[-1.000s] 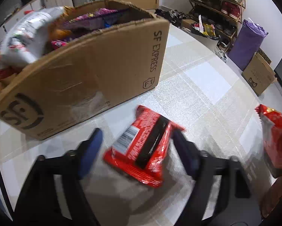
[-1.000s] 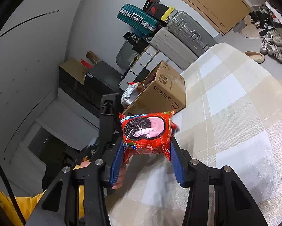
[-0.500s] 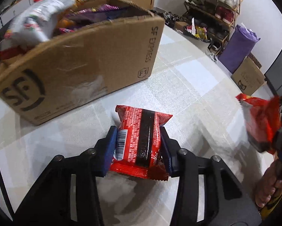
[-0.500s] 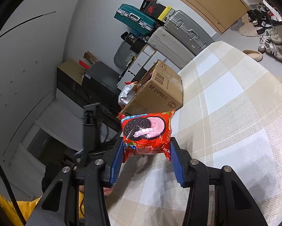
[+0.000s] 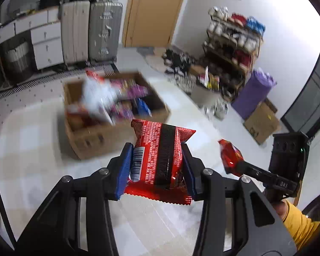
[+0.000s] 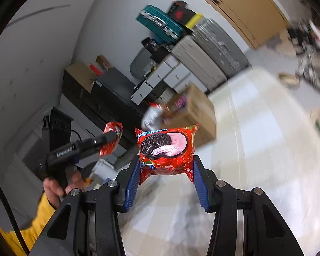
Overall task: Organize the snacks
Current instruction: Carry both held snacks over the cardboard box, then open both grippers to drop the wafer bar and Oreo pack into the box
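Snack packs, two of them, both red, one clamped in each gripper and both clear of the table.

Left side: the left gripper holds a red cookie pack back side up, barcode at its left edge, black seam strip running down the middle. Blue pads press on its two long sides; the jaws are narrowed to the pack's width. The pack's upper end sticks out past the fingertips, its crimped lower end hangs below them toward the camera. It is lifted above the checked tablecloth.

Ahead and left of that pack sits the open cardboard box, on the table, filled with mixed snack bags; a white bag pokes out of its top. Blurred, so no labels readable.

Right side: the right gripper holds a second red pack, front side showing, with a printed sandwich cookie and pink cream. Pads bear on its lower left and right edges; most of the pack stands above the fingertips. Jaws narrow, closed on it.

In the right wrist view the left gripper appears at far left, held by a hand with a yellow sleeve. The box lies beyond the second pack, apart from it.
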`<state>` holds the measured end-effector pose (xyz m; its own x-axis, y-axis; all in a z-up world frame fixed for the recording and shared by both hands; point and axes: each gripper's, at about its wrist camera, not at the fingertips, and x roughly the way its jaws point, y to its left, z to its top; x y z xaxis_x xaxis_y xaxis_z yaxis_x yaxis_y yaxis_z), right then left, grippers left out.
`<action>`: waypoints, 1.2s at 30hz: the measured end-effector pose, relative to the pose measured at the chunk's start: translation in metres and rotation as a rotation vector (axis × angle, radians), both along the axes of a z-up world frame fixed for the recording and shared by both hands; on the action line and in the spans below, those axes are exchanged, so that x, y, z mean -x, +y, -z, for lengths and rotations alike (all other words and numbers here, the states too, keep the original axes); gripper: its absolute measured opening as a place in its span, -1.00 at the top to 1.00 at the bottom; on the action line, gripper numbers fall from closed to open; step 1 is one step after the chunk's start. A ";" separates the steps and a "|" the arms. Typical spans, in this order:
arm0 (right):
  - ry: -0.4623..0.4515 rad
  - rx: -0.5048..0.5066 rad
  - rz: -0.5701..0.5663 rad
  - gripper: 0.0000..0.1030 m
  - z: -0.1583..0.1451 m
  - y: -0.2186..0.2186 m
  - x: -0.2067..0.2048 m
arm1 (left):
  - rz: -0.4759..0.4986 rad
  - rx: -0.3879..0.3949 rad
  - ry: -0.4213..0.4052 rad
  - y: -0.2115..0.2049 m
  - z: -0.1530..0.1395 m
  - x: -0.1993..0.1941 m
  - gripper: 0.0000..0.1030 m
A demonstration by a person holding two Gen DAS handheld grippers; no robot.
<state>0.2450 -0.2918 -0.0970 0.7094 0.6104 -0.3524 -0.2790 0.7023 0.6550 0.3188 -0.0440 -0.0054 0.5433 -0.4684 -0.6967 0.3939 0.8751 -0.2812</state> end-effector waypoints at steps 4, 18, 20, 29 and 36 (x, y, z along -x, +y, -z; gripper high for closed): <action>-0.035 0.048 -0.019 0.08 -0.052 0.010 -0.036 | -0.039 0.009 -0.049 0.019 -0.055 -0.029 0.21; -0.015 0.386 -0.067 0.08 -0.113 0.071 -0.162 | -0.103 -0.054 -0.007 0.014 -0.137 -0.199 0.21; 0.008 0.407 -0.083 0.08 -0.102 0.078 -0.173 | -0.102 -0.085 0.012 0.007 -0.129 -0.219 0.21; 0.105 0.497 -0.169 0.08 -0.043 0.106 -0.207 | -0.075 -0.114 0.077 -0.031 -0.072 -0.273 0.21; 0.142 0.573 -0.209 0.08 -0.011 0.115 -0.205 | -0.039 -0.127 0.120 -0.057 -0.036 -0.278 0.21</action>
<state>0.4504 -0.1770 -0.0859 0.5177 0.4172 -0.7469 -0.3858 0.8931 0.2315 0.5966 -0.1013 0.0302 0.4687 -0.3527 -0.8099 0.3294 0.9205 -0.2103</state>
